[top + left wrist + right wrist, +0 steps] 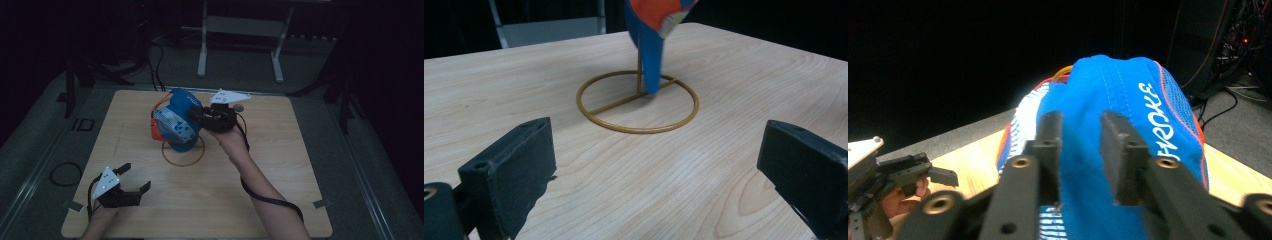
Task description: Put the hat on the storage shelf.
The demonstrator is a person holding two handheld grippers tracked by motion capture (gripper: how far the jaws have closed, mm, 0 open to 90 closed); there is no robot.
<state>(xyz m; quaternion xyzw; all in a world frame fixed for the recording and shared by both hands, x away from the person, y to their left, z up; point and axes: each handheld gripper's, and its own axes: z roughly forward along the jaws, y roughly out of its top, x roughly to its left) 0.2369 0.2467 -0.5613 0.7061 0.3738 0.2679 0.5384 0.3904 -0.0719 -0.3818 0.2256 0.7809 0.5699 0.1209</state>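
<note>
Nearest to us, by the front-left corner of the desk (280, 210), our left gripper (134, 179) rests with its fingers (511, 172) spread wide and nothing between them; in the left gripper view they frame bare wood and look across at the gold wire stand (638, 102), whose round base ring sits flat near the middle of the desk. Farther in, our right arm reaches forward from the front edge, and our right gripper (196, 114) is at the blue cap (177, 120), which hangs over the upright of that stand, toward the back half of the desk. In the right gripper view the two black fingers (1120, 150) stand only a narrow gap apart, pressed against the blue crown (1108, 95) with what looks like a fold of fabric between them, so we judge them closed on the cap, though the view does not let us see the pinch itself cleanly. We take the step in hand to be handling the cap on its stand, either seating it or taking it off; we cannot tell which. Our next move calls for keeping the pinch firm and guiding the cap along the upright, while the light ring base could tip or slide, so the idle left gripper may be needed to steady it.
</note>
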